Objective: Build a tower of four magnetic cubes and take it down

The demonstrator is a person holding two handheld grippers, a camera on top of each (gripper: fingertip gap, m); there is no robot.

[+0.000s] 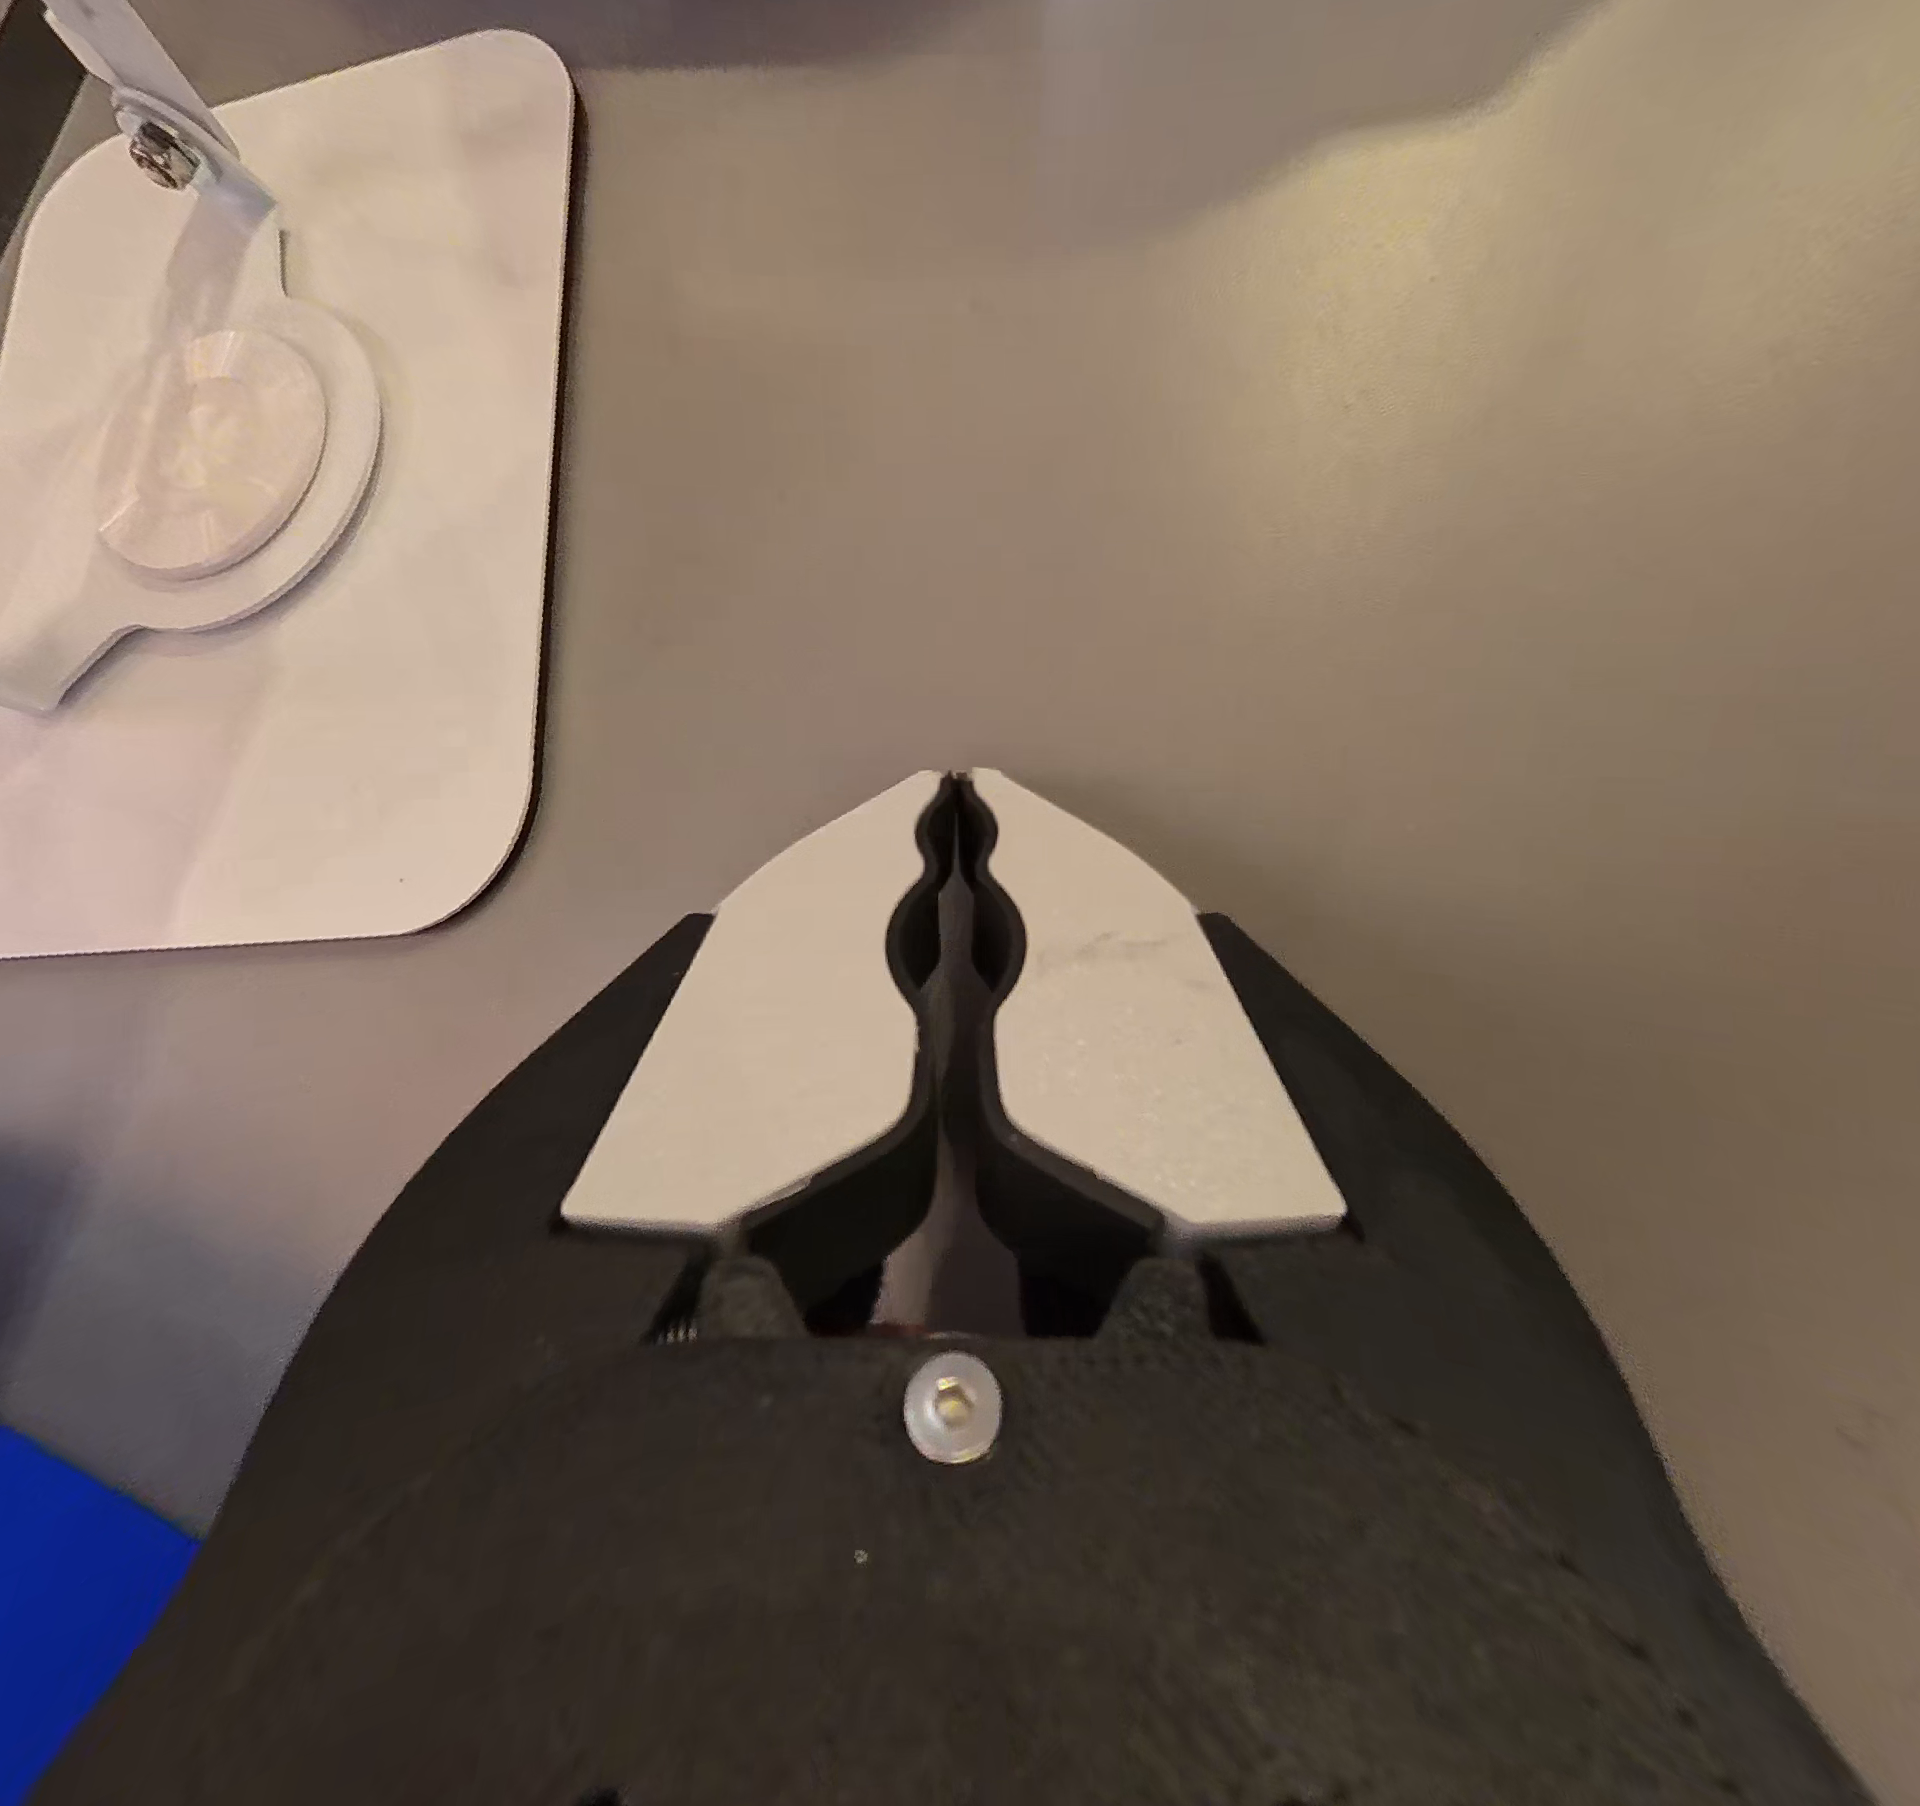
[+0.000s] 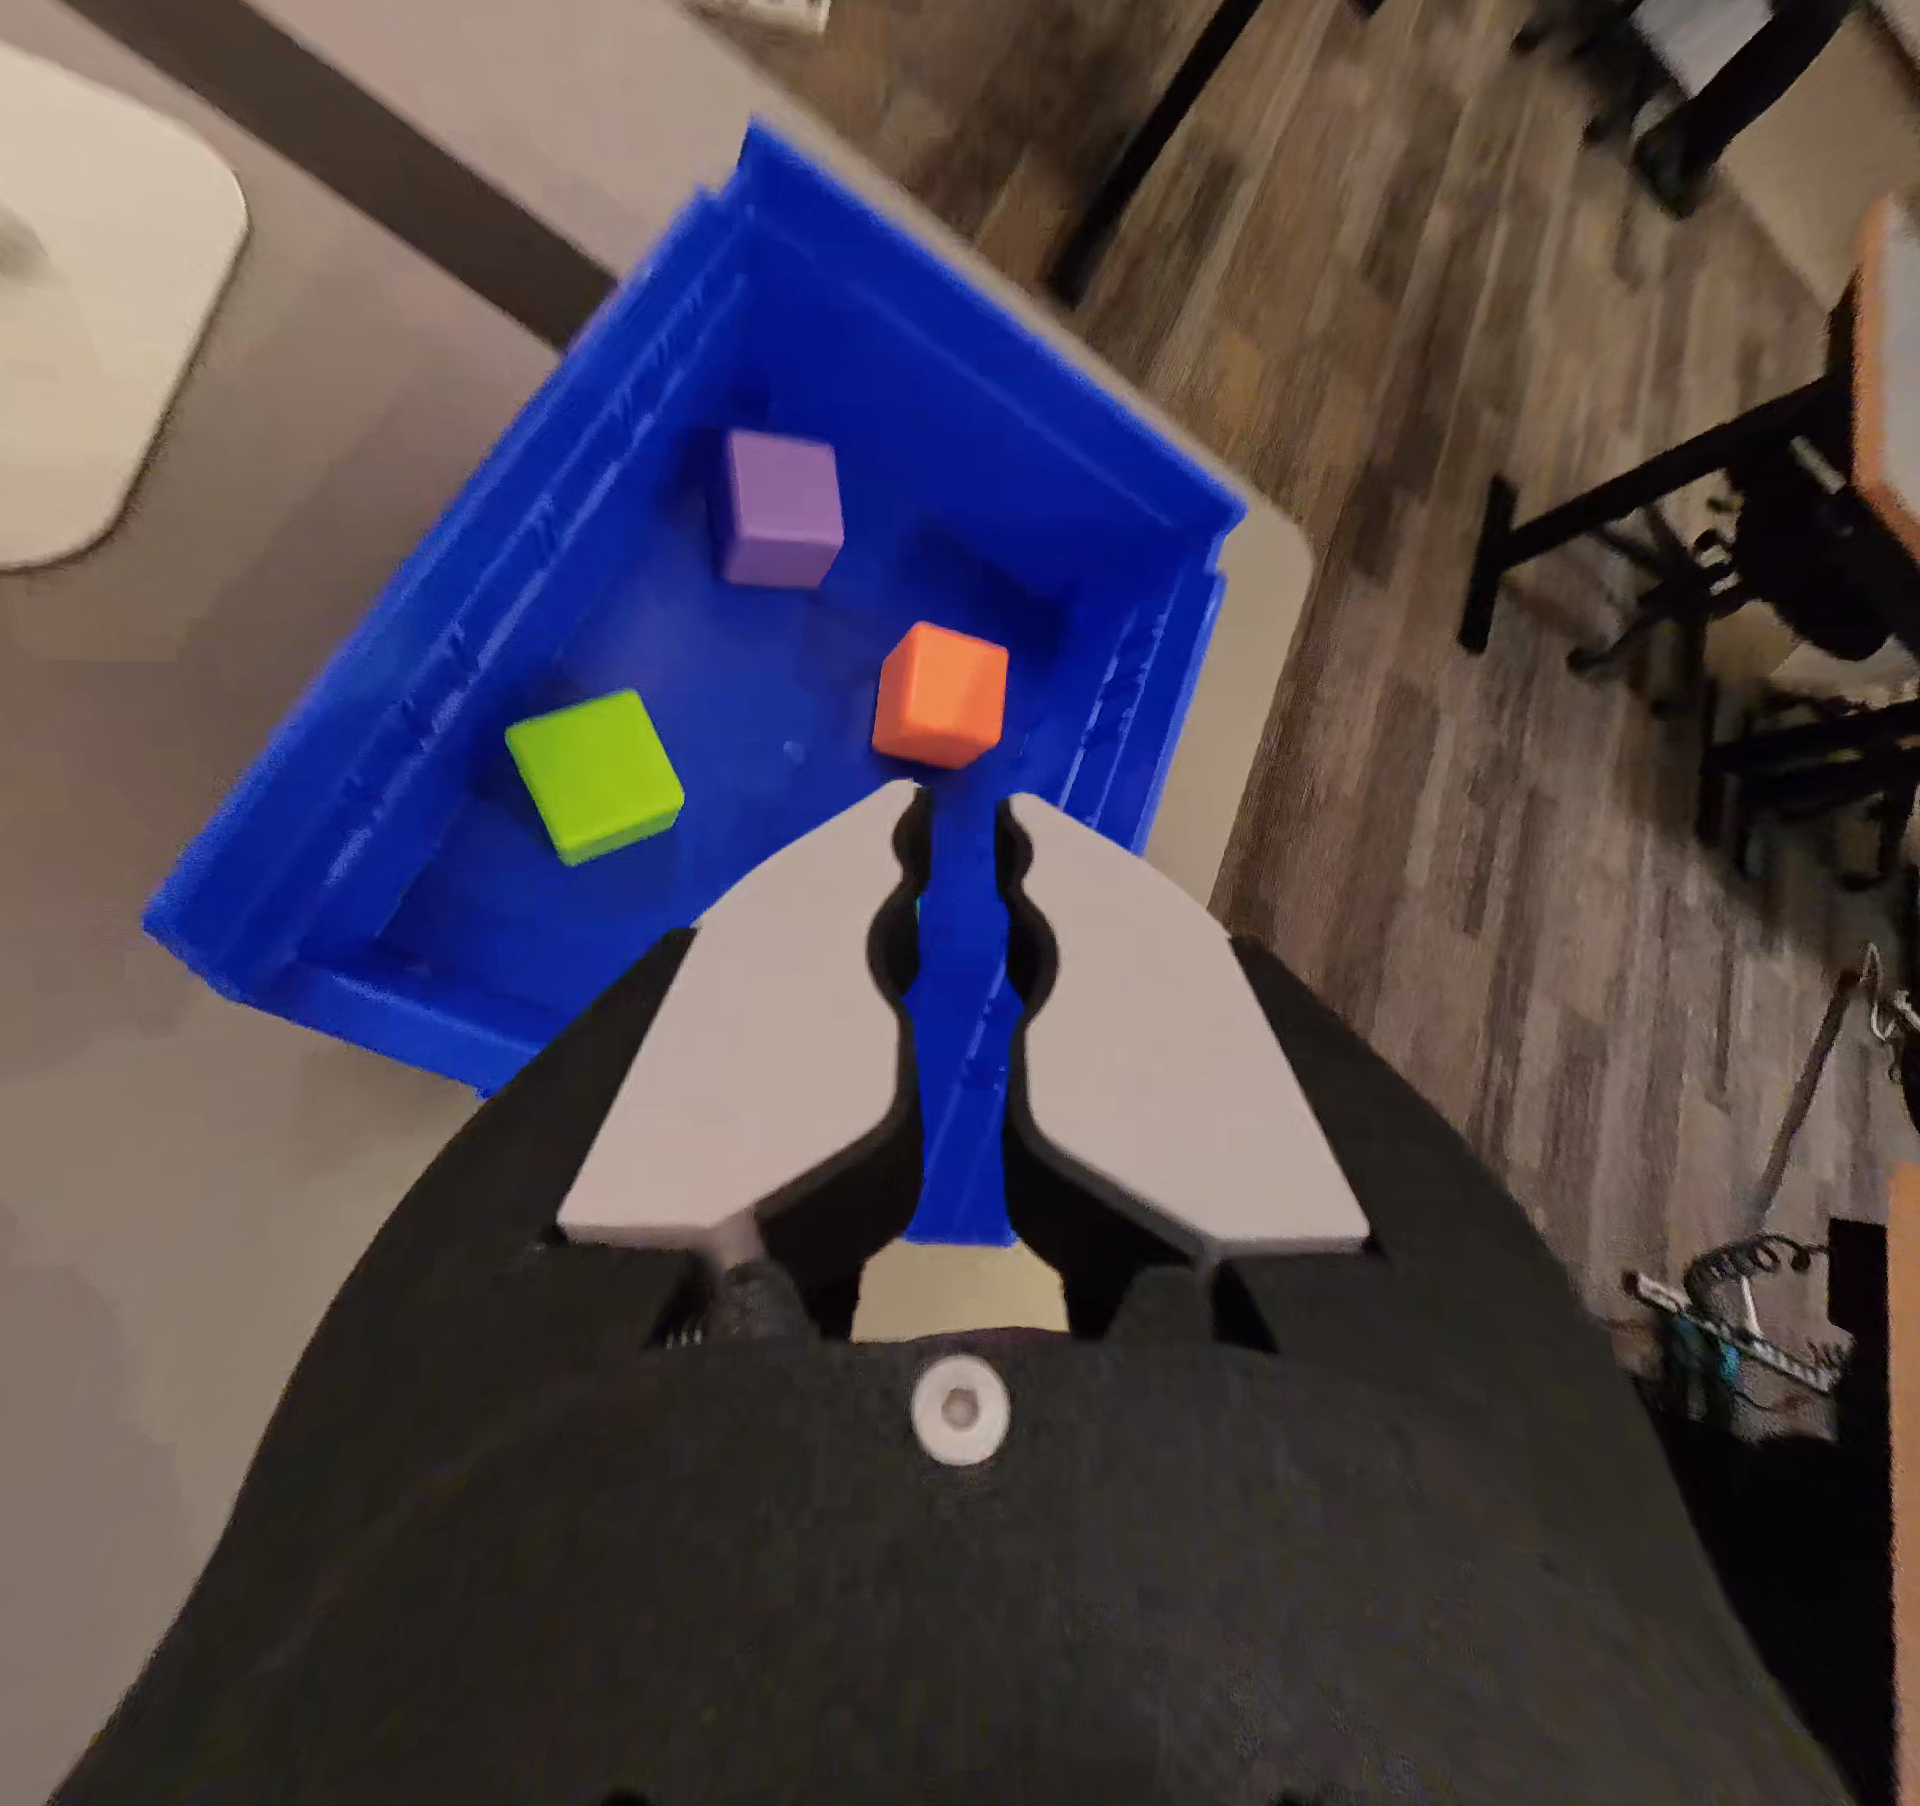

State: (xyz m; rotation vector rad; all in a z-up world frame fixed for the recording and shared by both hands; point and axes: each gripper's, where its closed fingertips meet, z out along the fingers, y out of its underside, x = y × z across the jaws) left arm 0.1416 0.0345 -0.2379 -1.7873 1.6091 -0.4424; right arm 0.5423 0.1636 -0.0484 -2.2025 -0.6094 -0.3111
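In the right wrist view a blue bin sits at the table's corner. In it lie a purple cube, an orange cube and a green cube, all apart from each other. My right gripper hovers over the bin's near right part, just short of the orange cube. Its jaws stand a narrow gap apart, with only the bin floor showing between them. My left gripper is over bare grey table. Its fingertips are together with nothing between them.
A white mat with a white stand base on it lies at the left of the left wrist view. A blue patch shows at that view's lower left edge. Beyond the table edge are wood floor and dark furniture legs. One gripper's finger ends stand about 45 cm off the other's. The left gripper is farther from the green cube, some 35 cm, than the right, some 15 cm.
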